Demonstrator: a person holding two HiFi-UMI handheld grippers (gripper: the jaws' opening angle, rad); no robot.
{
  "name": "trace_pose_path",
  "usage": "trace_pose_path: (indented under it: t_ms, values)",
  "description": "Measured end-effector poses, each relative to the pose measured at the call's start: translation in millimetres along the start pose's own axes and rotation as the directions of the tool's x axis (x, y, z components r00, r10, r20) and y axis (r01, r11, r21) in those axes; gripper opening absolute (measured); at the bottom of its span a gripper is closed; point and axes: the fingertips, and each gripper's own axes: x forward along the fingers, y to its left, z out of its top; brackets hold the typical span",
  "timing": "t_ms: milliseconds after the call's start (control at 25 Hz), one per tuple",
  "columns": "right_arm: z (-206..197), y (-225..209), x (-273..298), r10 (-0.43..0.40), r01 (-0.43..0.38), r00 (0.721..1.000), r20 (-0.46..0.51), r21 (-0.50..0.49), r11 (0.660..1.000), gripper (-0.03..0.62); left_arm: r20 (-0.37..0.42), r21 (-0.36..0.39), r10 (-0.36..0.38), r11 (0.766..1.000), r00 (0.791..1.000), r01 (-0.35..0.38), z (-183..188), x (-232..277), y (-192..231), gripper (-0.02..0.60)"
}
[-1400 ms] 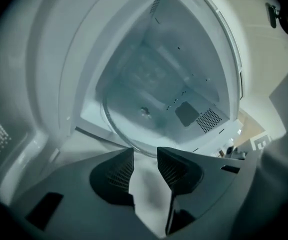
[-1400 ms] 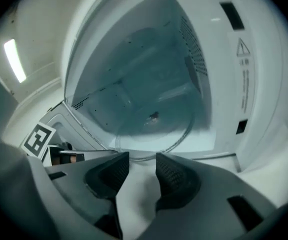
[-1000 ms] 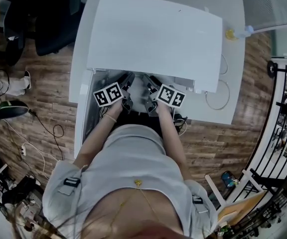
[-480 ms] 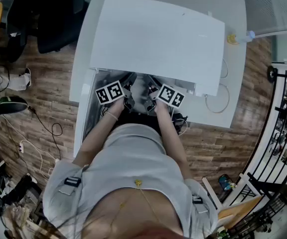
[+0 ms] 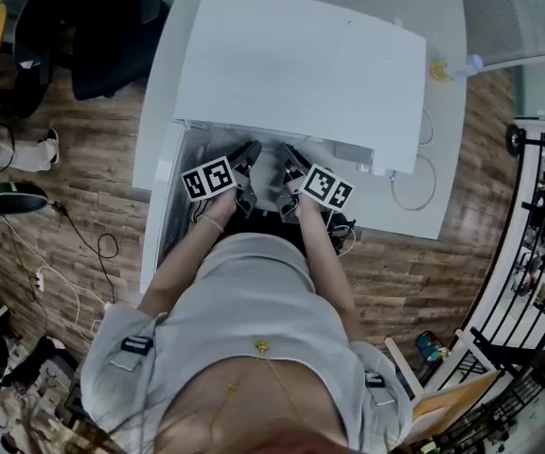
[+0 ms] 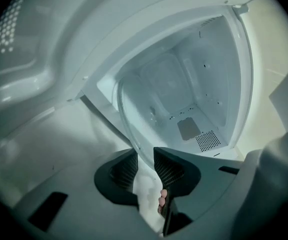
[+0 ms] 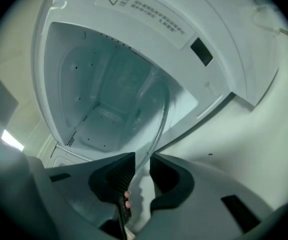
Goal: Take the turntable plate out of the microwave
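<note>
Both grippers are gripping the turntable plate point(image 6: 123, 115) by its rim, one at each side. The left gripper point(image 6: 145, 158) is pinching the left edge and the right gripper point(image 7: 142, 164) the right edge. Both sets of jaws have just been closing, with the clear glass rim sitting between the pads. The plate is lying at the mouth of the microwave point(image 5: 296, 64), its far part reaching into the cavity point(image 6: 184, 84).

To draw it out well, the person is likely needing to keep both grips even and the glass level, since a thin smooth rim is apt to be slipping if one side is leading. Lifting it only slightly before pulling toward the near side is looking wise.

Room is tight at the sides. The open door point(image 5: 159, 225) is standing just beside the left gripper, and the right frame of the opening point(image 7: 149, 19), with its latch slots, is running close by the right one. The near side, toward the person's body, is looking freer. The white table point(image 5: 443, 192) to the right is showing bare surface for setting the plate down
</note>
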Motion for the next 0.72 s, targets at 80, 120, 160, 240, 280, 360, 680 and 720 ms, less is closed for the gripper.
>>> trace_pose_path:
  t_ms: [80,120,160,240,280,360,680,720]
  values:
    - [-3,0,-4,-0.001,0.001,1.0,-0.004,0.005,1.0,0.097,-0.01,-0.005,-0.003,1.0,1.0,0.003,-5,-3,0,0.117]
    - [-5,-1,-7,-0.002,0.003,1.0,-0.006,0.008,1.0,0.095,-0.016,-0.009,-0.004,1.0,1.0,0.004,-7,-4,0,0.117]
    - [-7,-1,-9,-0.005,0.005,1.0,-0.008,0.011,1.0,0.094,-0.021,-0.012,-0.006,1.0,1.0,0.006,-10,-5,0,0.117]
    - [-12,-2,-12,-0.009,0.009,1.0,-0.01,0.021,1.0,0.094,-0.029,-0.008,-0.007,1.0,1.0,0.007,-15,-8,0,0.117]
    - [-14,-3,-14,-0.01,0.01,1.0,-0.01,0.028,1.0,0.094,-0.033,-0.003,-0.006,1.0,0.999,0.006,-17,-10,0,0.117]
    - [-19,-5,-17,-0.011,0.012,1.0,-0.008,0.039,0.999,0.092,-0.044,0.001,-0.006,1.0,0.999,0.006,-22,-12,2,0.115]
    - [-27,-11,-20,-0.017,0.017,1.0,0.004,0.072,0.997,0.091,-0.061,0.064,-0.008,0.998,0.998,0.012,-27,-14,5,0.12]
    - [-27,-12,-20,-0.017,0.016,1.0,0.005,0.071,0.997,0.092,-0.055,0.071,-0.009,0.997,0.998,0.013,-24,-13,6,0.123]
